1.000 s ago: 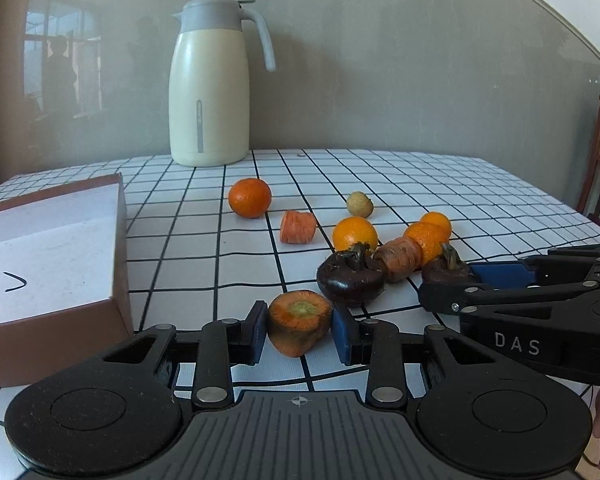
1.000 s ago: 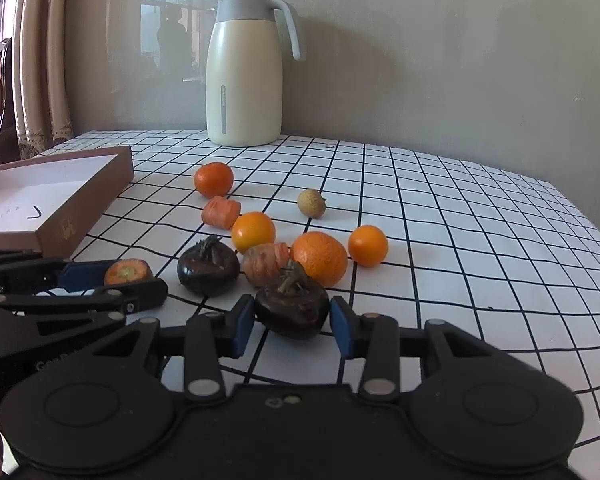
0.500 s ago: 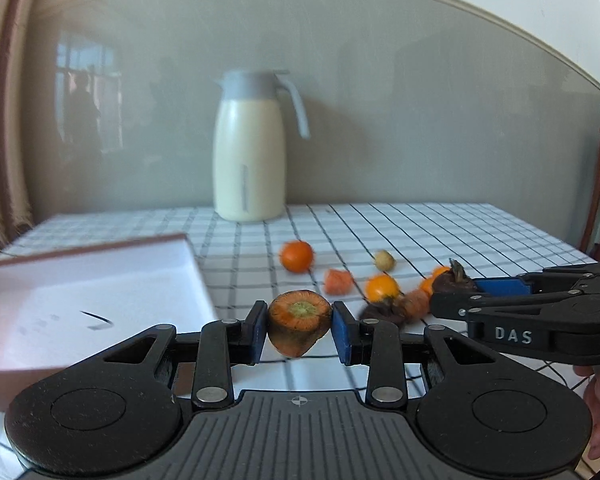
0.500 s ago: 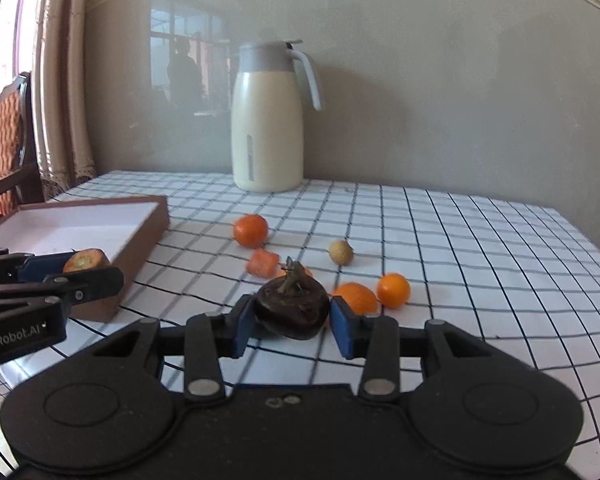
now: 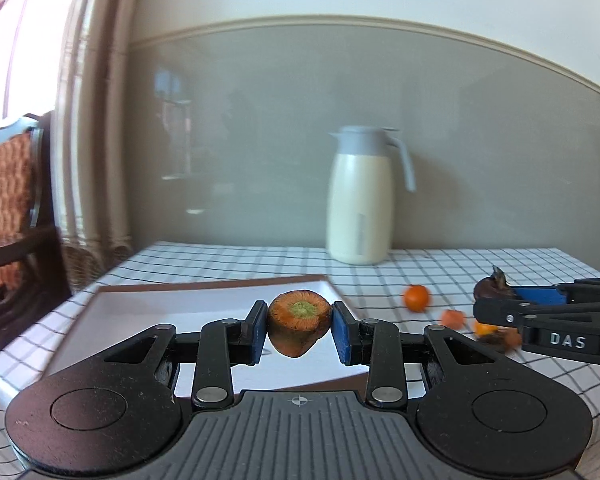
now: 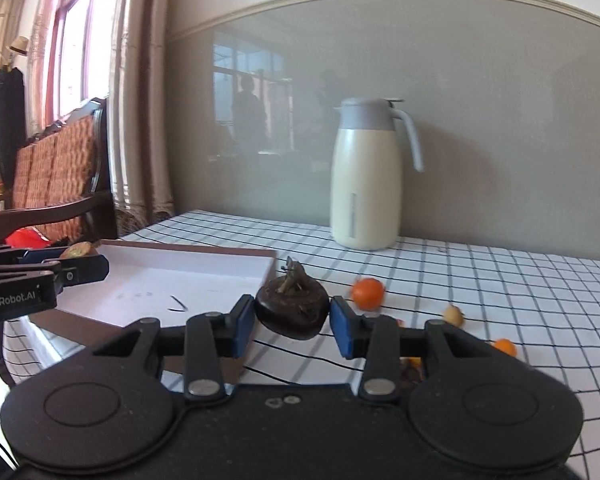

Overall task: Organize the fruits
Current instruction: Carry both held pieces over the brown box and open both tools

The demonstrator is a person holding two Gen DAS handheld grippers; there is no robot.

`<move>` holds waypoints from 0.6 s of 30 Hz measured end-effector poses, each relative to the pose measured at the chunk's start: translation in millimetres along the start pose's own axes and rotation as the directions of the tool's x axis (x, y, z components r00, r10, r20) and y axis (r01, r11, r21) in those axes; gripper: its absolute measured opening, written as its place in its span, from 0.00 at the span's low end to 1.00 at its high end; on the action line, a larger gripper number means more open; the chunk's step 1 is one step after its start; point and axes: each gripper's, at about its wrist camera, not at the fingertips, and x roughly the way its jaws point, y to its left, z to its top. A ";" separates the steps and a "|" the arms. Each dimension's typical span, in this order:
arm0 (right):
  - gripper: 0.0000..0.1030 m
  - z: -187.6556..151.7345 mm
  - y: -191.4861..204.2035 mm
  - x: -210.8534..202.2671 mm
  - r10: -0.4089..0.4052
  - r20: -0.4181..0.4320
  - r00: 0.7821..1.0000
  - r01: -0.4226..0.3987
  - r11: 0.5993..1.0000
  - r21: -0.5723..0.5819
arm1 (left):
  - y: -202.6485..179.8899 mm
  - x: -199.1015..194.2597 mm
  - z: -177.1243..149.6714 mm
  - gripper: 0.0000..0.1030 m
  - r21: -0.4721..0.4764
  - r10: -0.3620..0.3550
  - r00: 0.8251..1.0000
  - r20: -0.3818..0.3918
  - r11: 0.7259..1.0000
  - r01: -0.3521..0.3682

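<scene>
Carrot stub (image 5: 299, 326), cut face toward the camera, sits clamped between the blue pads of the left gripper (image 5: 299, 330); jaws nearly closed, pads pressing both flanks. It hangs clear of the table, in line with the near part of the shallow brown-walled box (image 5: 220, 286), whose white floor shows behind it. The right wrist view shows the same stub at that gripper's tip (image 6: 78, 250), level with the box's left rim.

Dark purple fruit with dried stem (image 6: 292, 310), likely a mangosteen, is pinched between the right gripper's (image 6: 292, 322) pads, jaws narrowly set, contact on both sides. It is airborne, just off the box's near right corner (image 6: 270, 266), over checked cloth, not over the white floor.

Step in hand, as judged: carry both pieces to the box and set them in.

Notes for doing it well:
- Bring each piece fully past the box wall before descending; the mangosteen has the wall yet to cross.
- Lower until the piece rests on the floor, then open. Both are round and would roll if dropped.
- Place them apart, so the grippers do not meet and room stays for the rest.
- Keep the squeeze as is; the carrot tapers downward and could slip.

Left on the cloth: an orange (image 6: 367, 293), a small tan fruit (image 6: 453, 315), another small orange (image 6: 505, 346), a carrot chunk (image 5: 453, 318). A cream jug (image 6: 366, 176) stands at the back, well clear.
</scene>
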 end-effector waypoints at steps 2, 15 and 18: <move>0.32 3.8 11.0 5.2 0.027 -0.001 1.000 -0.027 0.999 -0.016 | 14.8 -3.3 -0.3 0.34 -0.007 0.026 1.000 0.007 1.000 -0.026; 0.32 25.3 56.2 53.6 0.113 -0.013 0.994 -0.113 0.989 -0.097 | 97.8 10.6 -8.9 0.34 -0.071 0.211 0.977 -0.015 0.975 -0.212; 0.32 28.0 58.2 70.3 0.114 -0.016 0.993 -0.115 0.988 -0.100 | 114.6 19.2 -11.9 0.34 -0.096 0.237 0.971 -0.034 0.966 -0.240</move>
